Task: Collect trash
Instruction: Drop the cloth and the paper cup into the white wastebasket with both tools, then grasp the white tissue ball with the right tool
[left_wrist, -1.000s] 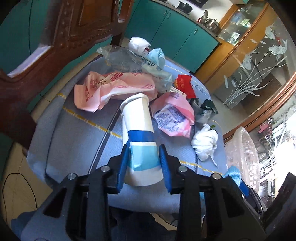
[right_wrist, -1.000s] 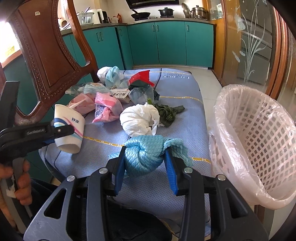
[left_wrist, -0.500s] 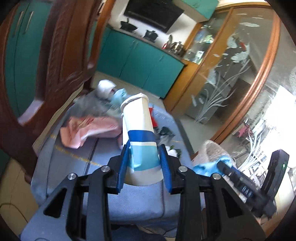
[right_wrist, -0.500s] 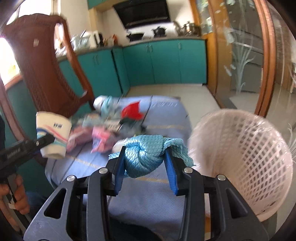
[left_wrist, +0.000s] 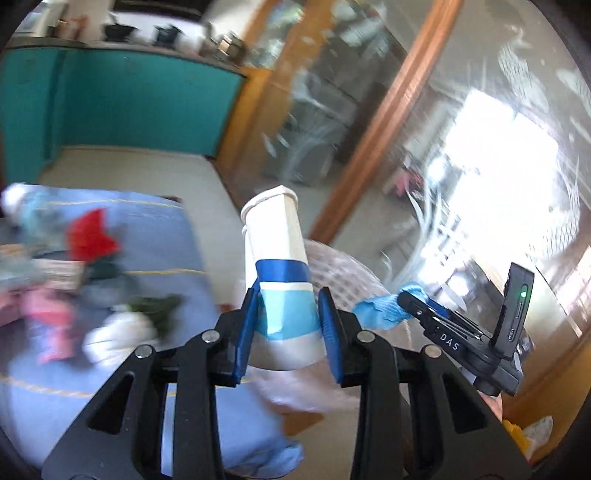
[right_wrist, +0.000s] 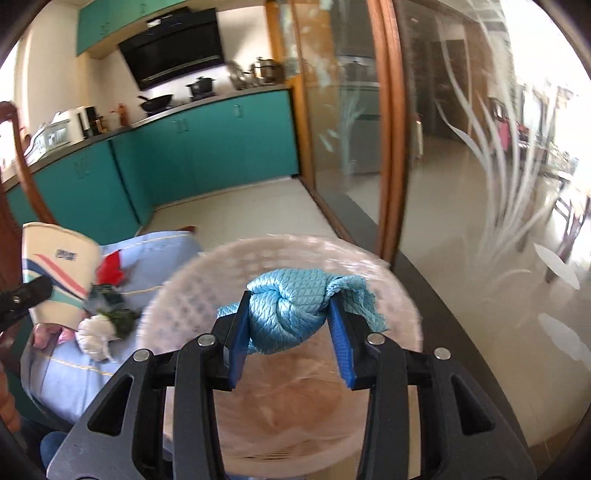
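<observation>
Now mid-carry: right gripper (right_wrist: 291, 325) clamps the blue rag (right_wrist: 291, 314) right over the bin (right_wrist: 399, 295), which looks empty. Left gripper (left_wrist: 288, 325) clamps the cup (left_wrist: 280, 280), rim fwd, beside the bin, not over it. Rest of the trash (right_wrist: 99, 328) sits on the table (right_wrist: 70, 373). Next, prob.: open right jaws to drop the rag, then bring the cup over the opening and let go.

The left gripper (left_wrist: 287, 328) was clamped on a paper cup (left_wrist: 280, 273) and angled downward, while to its right the right gripper (right_wrist: 290, 332), likewise tilted down, pinched a knotted blue cloth (right_wrist: 291, 310) between its pads.
</observation>
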